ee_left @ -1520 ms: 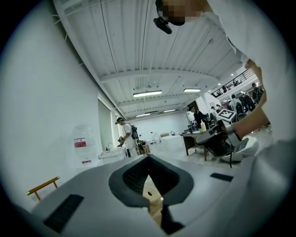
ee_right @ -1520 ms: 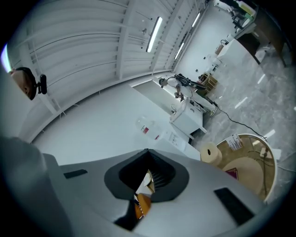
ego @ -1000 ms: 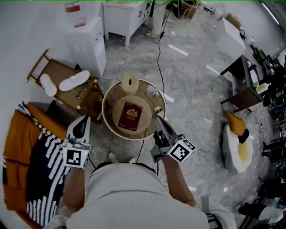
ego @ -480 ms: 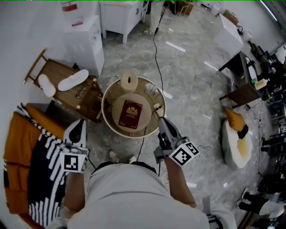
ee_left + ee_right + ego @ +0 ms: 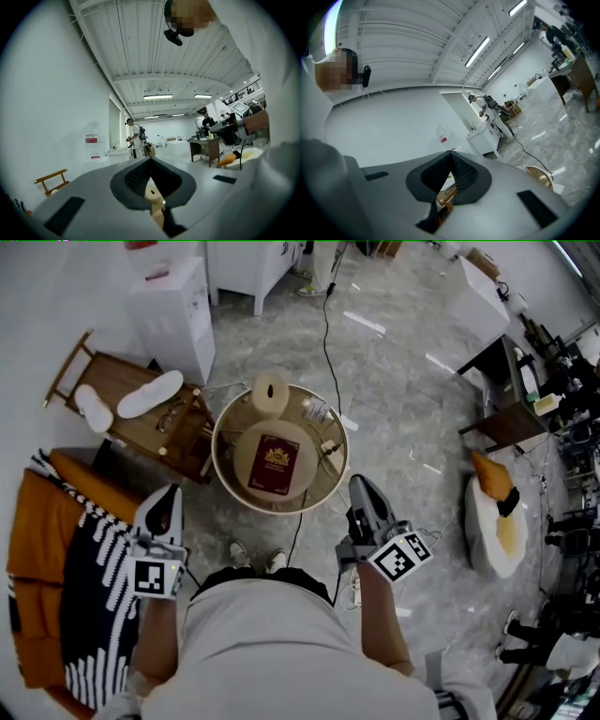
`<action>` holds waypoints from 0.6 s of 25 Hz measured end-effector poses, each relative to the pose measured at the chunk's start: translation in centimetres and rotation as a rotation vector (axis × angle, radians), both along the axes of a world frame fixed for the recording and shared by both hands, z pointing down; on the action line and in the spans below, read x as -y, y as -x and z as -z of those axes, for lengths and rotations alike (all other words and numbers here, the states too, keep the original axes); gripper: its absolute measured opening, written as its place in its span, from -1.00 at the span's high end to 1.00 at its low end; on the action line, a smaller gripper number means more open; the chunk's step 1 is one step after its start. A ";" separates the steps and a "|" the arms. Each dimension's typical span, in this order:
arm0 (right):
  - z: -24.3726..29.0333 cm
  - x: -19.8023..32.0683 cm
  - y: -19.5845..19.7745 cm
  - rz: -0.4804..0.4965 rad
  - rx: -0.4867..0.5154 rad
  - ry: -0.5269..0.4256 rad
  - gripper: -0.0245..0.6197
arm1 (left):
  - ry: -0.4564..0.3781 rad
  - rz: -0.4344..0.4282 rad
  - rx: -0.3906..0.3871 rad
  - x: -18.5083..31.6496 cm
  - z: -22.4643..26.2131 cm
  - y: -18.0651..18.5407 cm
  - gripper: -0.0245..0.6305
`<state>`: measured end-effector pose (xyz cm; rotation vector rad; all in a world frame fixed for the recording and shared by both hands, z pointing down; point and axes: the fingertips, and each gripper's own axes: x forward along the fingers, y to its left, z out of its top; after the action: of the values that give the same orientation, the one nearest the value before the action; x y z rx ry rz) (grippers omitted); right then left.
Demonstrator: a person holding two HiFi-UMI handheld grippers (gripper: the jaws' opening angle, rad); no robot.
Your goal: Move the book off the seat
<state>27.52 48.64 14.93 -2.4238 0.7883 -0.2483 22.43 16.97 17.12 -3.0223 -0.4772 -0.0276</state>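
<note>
In the head view a maroon book point(image 5: 274, 462) with a gold crest lies flat on the tan cushion of a round seat point(image 5: 225, 479), right in front of the person's feet. My left gripper point(image 5: 172, 491) hangs to the seat's lower left, over the striped throw, with its jaws together and nothing between them. To the seat's lower right my right gripper point(image 5: 359, 482) is shut and empty, a short way from the rim. Each gripper view shows its own jaws meeting at the tip: the left gripper point(image 5: 151, 161) and the right gripper point(image 5: 451, 154). Neither touches the book.
A cream cylinder point(image 5: 270, 392) and small items with cables sit at the seat's far side. A wooden folding chair point(image 5: 178, 442) with white slippers point(image 5: 150, 395) stands left. An orange sofa with a striped throw point(image 5: 84, 596) is at the near left. A white beanbag point(image 5: 495, 531) and a dark table point(image 5: 497, 418) stand right.
My right gripper has drawn back from the seat's rim, to the right and toward the person. The left gripper has shifted slightly nearer. The book has not moved.
</note>
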 end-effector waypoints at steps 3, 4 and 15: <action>-0.4 -0.5 0.2 -0.021 0.002 0.018 0.85 | 0.005 -0.018 0.015 -0.4 -0.5 0.0 0.87; -0.5 -0.6 0.2 -0.026 0.001 0.026 0.85 | 0.005 -0.024 0.020 -0.6 -0.7 -0.1 0.87; 0.9 -2.9 -0.9 -0.048 -0.050 0.143 0.85 | 0.024 -0.112 0.050 -3.3 -1.7 -1.4 0.87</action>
<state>28.39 51.54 14.07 -2.5891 0.7561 -0.2332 23.82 20.28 18.78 -3.0188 -0.6552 -0.0908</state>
